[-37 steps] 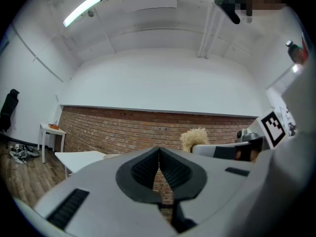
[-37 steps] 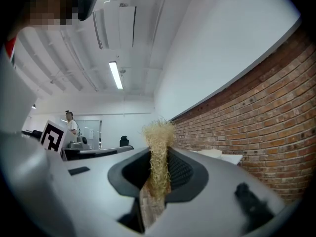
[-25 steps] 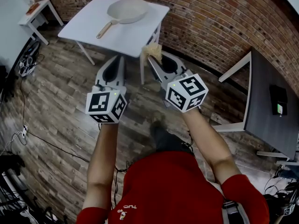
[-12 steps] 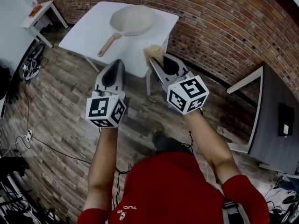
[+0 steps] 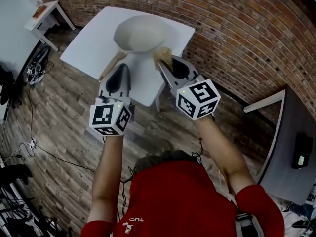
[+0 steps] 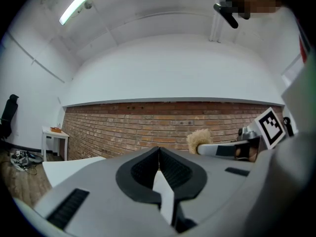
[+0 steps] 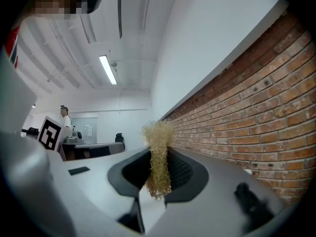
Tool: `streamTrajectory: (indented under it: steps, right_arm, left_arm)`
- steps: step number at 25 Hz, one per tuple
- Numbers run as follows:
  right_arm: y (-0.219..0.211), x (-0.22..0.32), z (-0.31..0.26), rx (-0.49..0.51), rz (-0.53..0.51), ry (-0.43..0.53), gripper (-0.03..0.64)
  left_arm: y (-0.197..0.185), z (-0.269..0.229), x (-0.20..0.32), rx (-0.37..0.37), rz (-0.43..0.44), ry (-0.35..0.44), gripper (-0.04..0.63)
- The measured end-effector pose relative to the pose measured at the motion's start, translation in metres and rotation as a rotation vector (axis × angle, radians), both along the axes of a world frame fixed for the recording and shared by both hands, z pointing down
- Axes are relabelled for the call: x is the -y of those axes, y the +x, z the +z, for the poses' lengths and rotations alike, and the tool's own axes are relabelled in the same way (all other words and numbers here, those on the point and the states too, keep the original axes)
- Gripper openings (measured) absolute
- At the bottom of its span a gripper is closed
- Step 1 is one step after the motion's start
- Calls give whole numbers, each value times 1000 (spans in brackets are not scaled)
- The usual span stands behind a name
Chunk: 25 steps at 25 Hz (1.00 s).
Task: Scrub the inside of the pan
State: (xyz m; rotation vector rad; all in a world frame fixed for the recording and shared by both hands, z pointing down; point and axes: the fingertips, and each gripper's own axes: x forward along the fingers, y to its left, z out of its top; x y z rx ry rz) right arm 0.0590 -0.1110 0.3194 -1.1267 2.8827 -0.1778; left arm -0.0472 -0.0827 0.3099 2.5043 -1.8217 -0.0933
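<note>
A cream pan (image 5: 139, 32) with a wooden handle (image 5: 111, 66) rests on the white table (image 5: 94, 41) ahead of me. My left gripper (image 5: 122, 66) is shut with nothing in it and hovers over the handle's near end. My right gripper (image 5: 162, 58) is shut on a tan fibrous scrubber (image 5: 163, 56), raised near the pan's right rim. In the right gripper view the scrubber (image 7: 159, 157) is pinched between the jaws. The left gripper view shows shut jaws (image 6: 159, 154), with the scrubber (image 6: 198, 139) off to the right.
A brick wall (image 5: 237, 38) runs behind and to the right of the table. A small white side table (image 5: 42, 16) stands far left, a dark desk (image 5: 296, 147) at the right. Cables (image 5: 24, 147) lie on the wooden floor (image 5: 54, 112).
The table and pan have come nearer to both grippers, which now reach over the table's near edge. Both jaws stay as they were.
</note>
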Motion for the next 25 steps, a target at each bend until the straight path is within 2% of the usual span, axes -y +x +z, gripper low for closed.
streamTrajectory:
  steps: [11,25]
  right_arm:
    - [-9,63,11,-11,-18,-37,86]
    - [-68,175,-1,-79,7,-8,87]
  left_arm:
    - [-6,-3,62,39,-20,7,15]
    - [-59,-6,172,22,22,26,15]
